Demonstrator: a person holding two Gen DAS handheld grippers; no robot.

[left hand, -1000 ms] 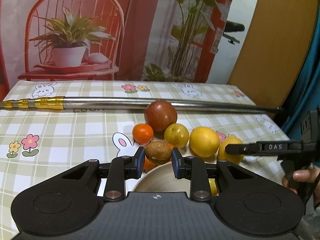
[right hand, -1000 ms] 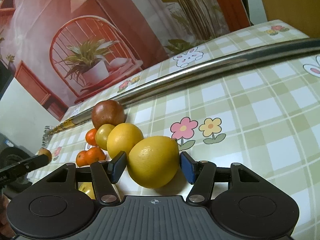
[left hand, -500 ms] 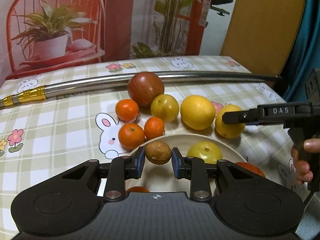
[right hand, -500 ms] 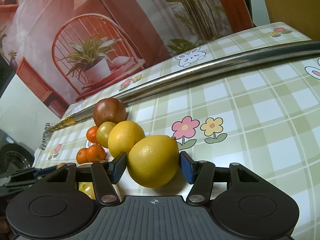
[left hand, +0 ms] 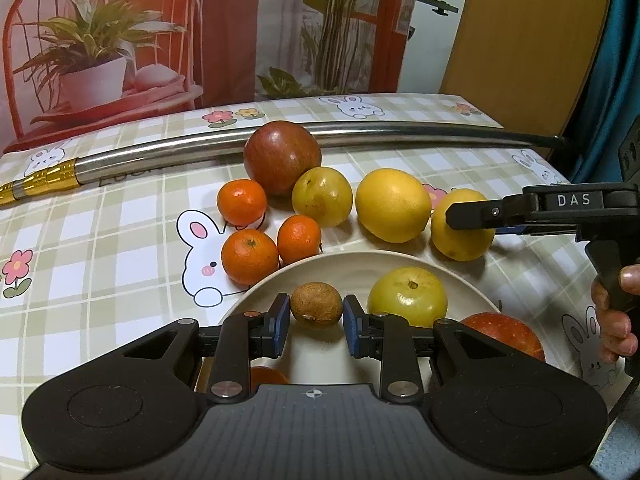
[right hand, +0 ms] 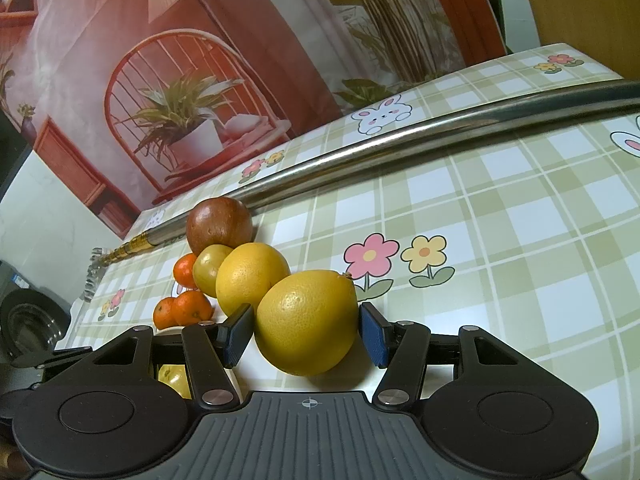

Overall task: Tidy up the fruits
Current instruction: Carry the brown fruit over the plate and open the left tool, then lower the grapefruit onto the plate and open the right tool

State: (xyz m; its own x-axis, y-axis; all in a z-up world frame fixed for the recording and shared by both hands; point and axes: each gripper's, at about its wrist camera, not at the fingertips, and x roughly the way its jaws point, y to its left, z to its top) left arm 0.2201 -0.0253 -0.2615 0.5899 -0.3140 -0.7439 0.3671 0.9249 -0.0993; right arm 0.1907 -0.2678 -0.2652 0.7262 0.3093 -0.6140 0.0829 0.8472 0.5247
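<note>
My left gripper (left hand: 313, 320) is shut on a small brown fruit (left hand: 316, 304) and holds it over a cream plate (left hand: 352, 268). The plate holds a yellow-green apple (left hand: 407, 297), a red apple (left hand: 502, 334) and an orange fruit (left hand: 266, 374) partly hidden under my fingers. My right gripper (right hand: 306, 330) straddles a large yellow citrus (right hand: 306, 322) that rests on the table; its pads sit just beside the fruit, with a small gap on each side. It also shows in the left wrist view (left hand: 472, 214), its fingers around that citrus (left hand: 460, 236).
Beyond the plate lie several tangerines (left hand: 249, 255), a yellow-green apple (left hand: 322, 196), a second yellow citrus (left hand: 393, 205) and a dark red apple (left hand: 282, 156). A long steel pole (left hand: 360, 130) crosses the table behind them. The table edge is at the right.
My left gripper has carried the brown fruit back and down over the plate. My right gripper has stayed around the yellow citrus.
</note>
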